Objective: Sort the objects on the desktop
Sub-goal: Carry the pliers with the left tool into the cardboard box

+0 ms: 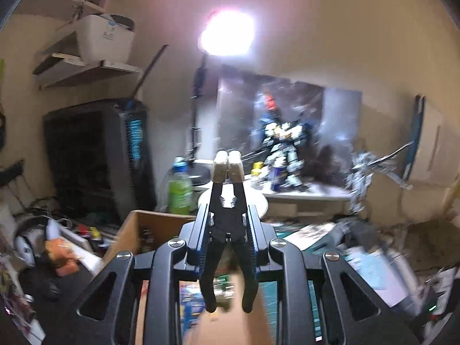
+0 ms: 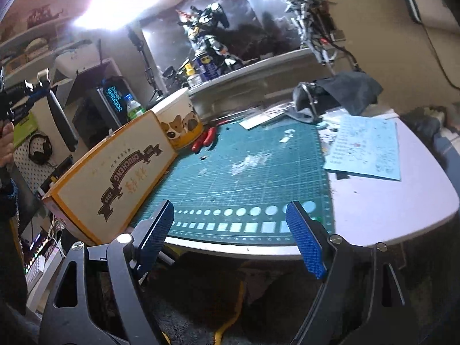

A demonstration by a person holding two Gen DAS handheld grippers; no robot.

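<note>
Left wrist view: left gripper (image 1: 227,221) is clamped on black pliers (image 1: 227,230), long axis running forward along the fingers, right above the open cardboard box (image 1: 149,224). Right gripper (image 2: 230,238) hangs spread wide, nothing in it, near the cutting mat (image 2: 244,172).

The cardboard box (image 2: 115,172) at 9 o'clock reads "CHUCHENG"; the computer case (image 2: 113,100) at 10 o'clock glows "DARK WARRIOR".

One cardboard box (image 2: 120,178), one cutting mat (image 2: 244,172), one pliers (image 1: 228,230), perhaps two model figures (image 2: 210,28).
</note>
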